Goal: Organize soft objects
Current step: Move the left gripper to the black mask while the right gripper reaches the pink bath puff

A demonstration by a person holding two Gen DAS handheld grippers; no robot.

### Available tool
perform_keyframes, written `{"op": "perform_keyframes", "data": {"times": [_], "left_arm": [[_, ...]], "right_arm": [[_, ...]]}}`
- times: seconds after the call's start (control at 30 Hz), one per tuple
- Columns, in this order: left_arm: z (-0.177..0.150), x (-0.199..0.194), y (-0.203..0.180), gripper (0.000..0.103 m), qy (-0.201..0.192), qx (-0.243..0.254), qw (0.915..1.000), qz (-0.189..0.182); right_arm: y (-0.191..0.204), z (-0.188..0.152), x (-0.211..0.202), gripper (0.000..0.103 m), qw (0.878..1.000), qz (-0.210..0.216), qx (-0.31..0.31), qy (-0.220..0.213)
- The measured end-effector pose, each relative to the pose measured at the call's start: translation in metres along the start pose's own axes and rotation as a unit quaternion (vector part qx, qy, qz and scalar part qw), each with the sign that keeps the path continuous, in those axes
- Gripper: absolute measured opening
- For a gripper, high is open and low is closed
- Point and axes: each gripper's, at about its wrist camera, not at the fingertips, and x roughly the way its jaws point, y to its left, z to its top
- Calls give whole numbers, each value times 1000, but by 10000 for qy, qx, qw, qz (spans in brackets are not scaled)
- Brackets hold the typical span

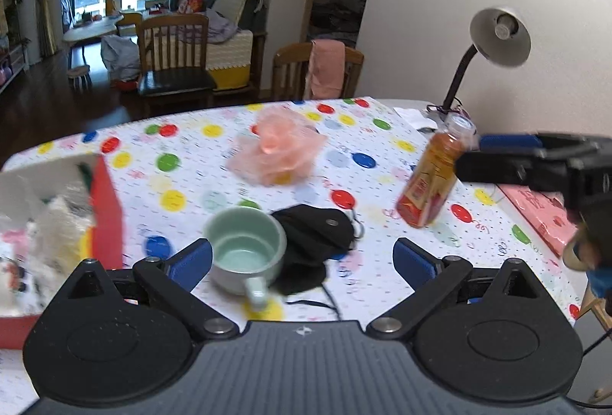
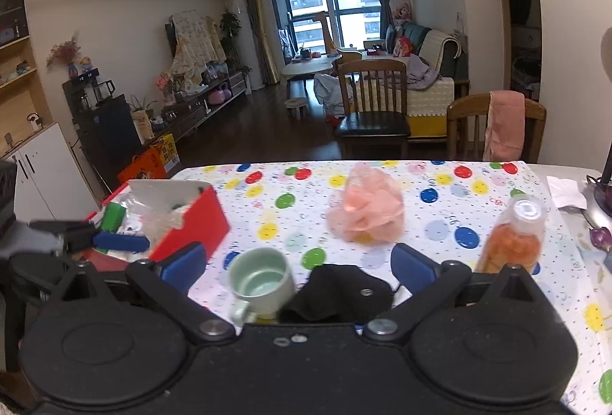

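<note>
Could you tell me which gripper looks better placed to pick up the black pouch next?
Probably the right gripper: in its own view the black pouch lies between its open fingers, while the left gripper frames mostly the green cup, with the pouch off toward its right finger.

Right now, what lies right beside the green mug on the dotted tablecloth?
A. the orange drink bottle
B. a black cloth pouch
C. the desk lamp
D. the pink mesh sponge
B: the black cloth pouch lies against the green mug, while the pink mesh sponge sits farther back on the tablecloth, and the bottle and the lamp stand off to the side.
</note>
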Motion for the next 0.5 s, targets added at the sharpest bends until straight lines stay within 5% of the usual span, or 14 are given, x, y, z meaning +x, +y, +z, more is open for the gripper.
{"op": "perform_keyframes", "data": {"times": [0.5], "left_arm": [[-14,97,-67,101,196,-360,9968,687]], "right_arm": [[-56,39,78,103,9988,150,26,475]]}}
